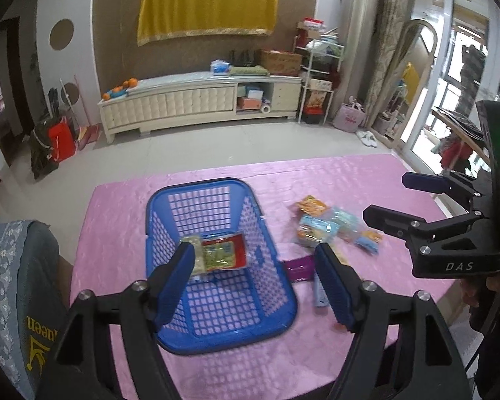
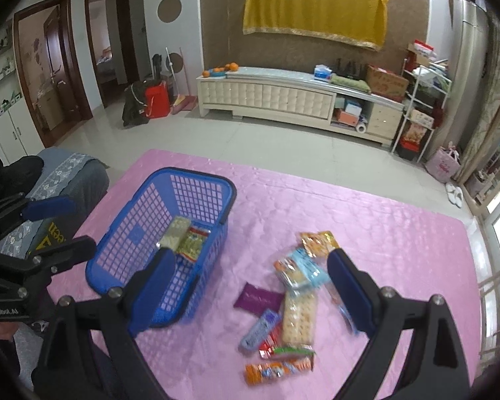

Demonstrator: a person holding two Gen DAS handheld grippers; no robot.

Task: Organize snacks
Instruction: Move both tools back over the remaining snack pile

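Observation:
A blue plastic basket (image 1: 285,286) stands on the pink table cover; it also shows in the right wrist view (image 2: 123,276). Inside lie a red-edged snack packet (image 1: 225,253) and a pale one (image 2: 175,231). My left gripper (image 1: 255,283) is open and empty above the basket. A pile of loose snack packets (image 2: 296,296) lies to the right of the basket, also in the left wrist view (image 1: 330,226). My right gripper (image 2: 250,286) is open and empty above the pile. It shows from the side in the left wrist view (image 1: 393,200).
A purple packet (image 2: 258,298) and an orange one (image 2: 278,370) lie in the pile. A grey covered chair (image 1: 13,286) stands at the table's left edge. Beyond the table are tiled floor and a white cabinet (image 1: 200,100).

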